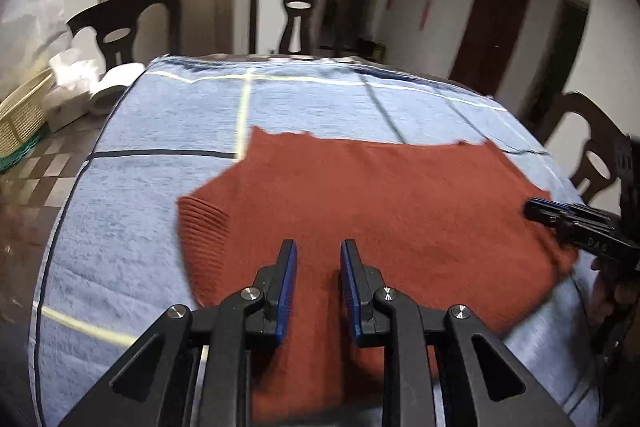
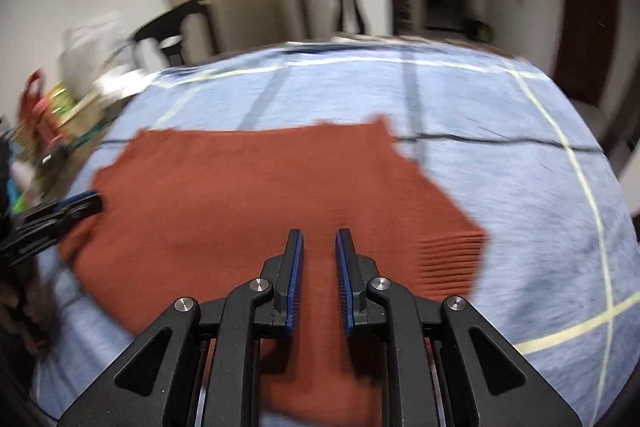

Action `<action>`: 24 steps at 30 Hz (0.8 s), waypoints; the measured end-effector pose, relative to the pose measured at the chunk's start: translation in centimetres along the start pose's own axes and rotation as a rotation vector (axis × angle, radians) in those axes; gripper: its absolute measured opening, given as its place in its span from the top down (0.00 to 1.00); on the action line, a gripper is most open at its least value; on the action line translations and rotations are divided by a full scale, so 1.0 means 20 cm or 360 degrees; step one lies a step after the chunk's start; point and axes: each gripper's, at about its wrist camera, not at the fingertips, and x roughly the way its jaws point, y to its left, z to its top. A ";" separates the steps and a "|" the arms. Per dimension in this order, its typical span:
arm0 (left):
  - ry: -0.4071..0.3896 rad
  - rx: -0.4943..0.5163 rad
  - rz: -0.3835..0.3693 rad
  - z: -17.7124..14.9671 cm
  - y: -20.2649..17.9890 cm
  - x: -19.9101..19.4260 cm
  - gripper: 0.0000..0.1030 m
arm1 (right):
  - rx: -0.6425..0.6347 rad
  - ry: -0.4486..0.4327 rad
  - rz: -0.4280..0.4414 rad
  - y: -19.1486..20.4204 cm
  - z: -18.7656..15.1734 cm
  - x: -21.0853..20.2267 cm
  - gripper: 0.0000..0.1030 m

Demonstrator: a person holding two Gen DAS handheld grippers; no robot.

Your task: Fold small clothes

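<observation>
Your left tool (image 1: 318,247) hangs at lower centre of its own view, jaws apart with a narrow gap, nothing between the blue pads, just red sweater showing behind. Your right tool (image 2: 319,237) sits the same way at lower centre of its view, jaws a little apart, nothing pinched. No earlier picture to compare. Red sweater (image 1: 360,211) lies spread flat across the middle of the frame on a light blue blanket (image 1: 160,115) that covers the tabletop; one ribbed cuff (image 1: 202,227) at left centre in the left view, the other ribbed cuff (image 2: 452,259) at right centre in the right view. Right tool also shows at the right edge of the left view, over the sweater's edge. Dark chairs (image 1: 296,15) stand along the top. Pale basket (image 1: 20,115) at left edge. Both views blurred.
</observation>
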 end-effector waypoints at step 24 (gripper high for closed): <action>0.0118 0.0153 -0.0198 -0.19 -0.30 -0.09 0.74 | -0.0385 0.0028 0.0011 0.40 -0.26 -0.22 0.84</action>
